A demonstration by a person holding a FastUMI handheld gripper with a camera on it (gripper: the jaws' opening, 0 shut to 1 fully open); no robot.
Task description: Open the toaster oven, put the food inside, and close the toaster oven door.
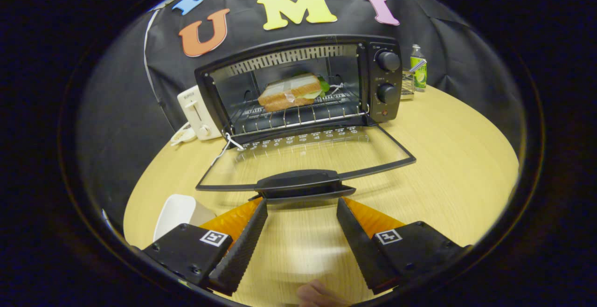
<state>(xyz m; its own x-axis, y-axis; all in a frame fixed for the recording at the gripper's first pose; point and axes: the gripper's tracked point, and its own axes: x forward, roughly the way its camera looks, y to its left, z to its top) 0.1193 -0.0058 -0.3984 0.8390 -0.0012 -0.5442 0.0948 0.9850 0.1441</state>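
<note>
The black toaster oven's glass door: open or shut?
Open: the glass door lies flat, its handle just ahead of the open claw.

Gripper (302, 204) has ribbed wedge fingers (242, 246); screwed mounts bear square coded tags (214, 238)

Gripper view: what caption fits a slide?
Open fingers just short of the lowered door handle; sandwich on the toaster oven rack.

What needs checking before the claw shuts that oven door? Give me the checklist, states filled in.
1. Sandwich inside the toaster oven, on the rack: ok.
2. Door fully down, glass bare: ok.
3. Claw open, nothing held: ok.
4. Door handle just ahead of the fingertips, centred between them: ok.
5. Fingers under the handle to lift: not ok yet.
6. White dish beside the claw, apart from the door: ok.
</note>
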